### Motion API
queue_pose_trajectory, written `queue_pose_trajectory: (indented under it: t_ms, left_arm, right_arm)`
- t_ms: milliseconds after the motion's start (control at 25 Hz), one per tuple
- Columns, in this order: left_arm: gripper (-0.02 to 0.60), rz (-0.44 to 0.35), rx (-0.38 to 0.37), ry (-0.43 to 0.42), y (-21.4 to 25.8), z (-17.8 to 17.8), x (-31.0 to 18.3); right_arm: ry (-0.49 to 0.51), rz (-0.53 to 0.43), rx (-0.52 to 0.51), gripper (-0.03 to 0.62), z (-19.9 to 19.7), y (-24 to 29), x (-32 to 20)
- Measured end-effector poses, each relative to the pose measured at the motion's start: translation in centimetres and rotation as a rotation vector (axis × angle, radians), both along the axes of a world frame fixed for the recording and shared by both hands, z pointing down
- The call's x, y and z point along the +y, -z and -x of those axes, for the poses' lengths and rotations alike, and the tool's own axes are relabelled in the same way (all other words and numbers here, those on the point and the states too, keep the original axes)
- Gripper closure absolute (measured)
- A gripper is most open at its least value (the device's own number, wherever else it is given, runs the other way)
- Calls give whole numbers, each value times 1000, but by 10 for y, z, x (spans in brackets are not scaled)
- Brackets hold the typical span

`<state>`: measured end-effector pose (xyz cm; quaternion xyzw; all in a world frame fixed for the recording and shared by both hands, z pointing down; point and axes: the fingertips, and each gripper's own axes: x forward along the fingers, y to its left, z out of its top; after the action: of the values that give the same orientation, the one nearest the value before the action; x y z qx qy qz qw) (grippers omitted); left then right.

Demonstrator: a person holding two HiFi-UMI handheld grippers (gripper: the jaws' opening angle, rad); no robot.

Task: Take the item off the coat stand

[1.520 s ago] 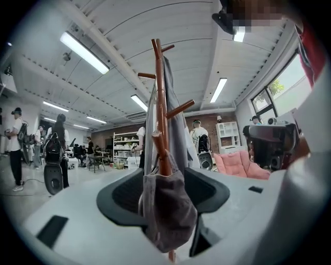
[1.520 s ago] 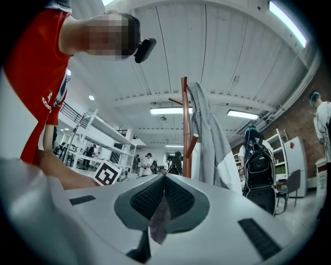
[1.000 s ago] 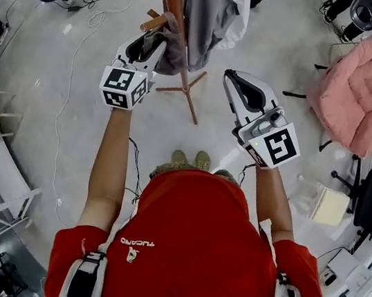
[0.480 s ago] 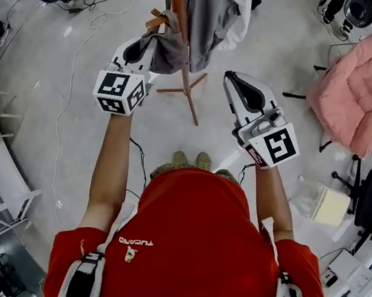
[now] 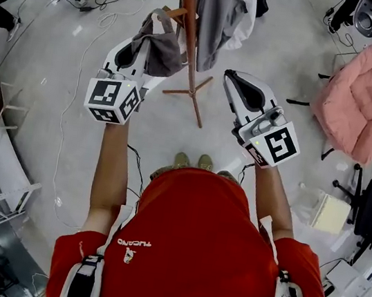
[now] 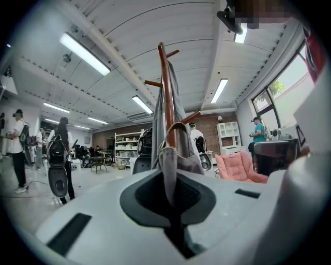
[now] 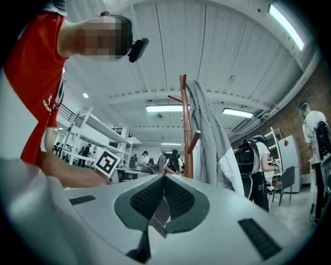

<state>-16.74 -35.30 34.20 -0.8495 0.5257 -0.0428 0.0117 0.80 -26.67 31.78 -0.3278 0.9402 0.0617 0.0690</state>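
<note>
Head view — coat stand (image 5: pixel 192 68), pink chair (image 5: pixel 365 103)

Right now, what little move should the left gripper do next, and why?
Probably lift the gray cloth up and away from the coat stand. The left gripper is shut on the cloth, but the cloth's loop looks hooked over a peg.

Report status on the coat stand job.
Left hand-held gripper shut on grey-brown fabric bag; right hand-held gripper shut, empty. Bag strap over peg of brown wooden coat stand. Grey garment hanging alongside.
</note>
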Motion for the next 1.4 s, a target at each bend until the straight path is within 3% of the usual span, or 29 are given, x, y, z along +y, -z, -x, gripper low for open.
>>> queue_pose_trajectory:
  t_ms: [200, 680, 1400]
  left_arm:
    - [566, -21, 22, 7, 12, 6, 37]
    - [566, -33, 60, -65, 33, -14, 101]
    - [566, -41, 62, -130, 47, -45, 111]
  right_arm:
    - [20, -14, -26, 569, 3, 4, 13]
    - [32, -37, -85, 569, -1, 14, 29]
    - [-2, -59, -78, 569, -14, 19, 36]
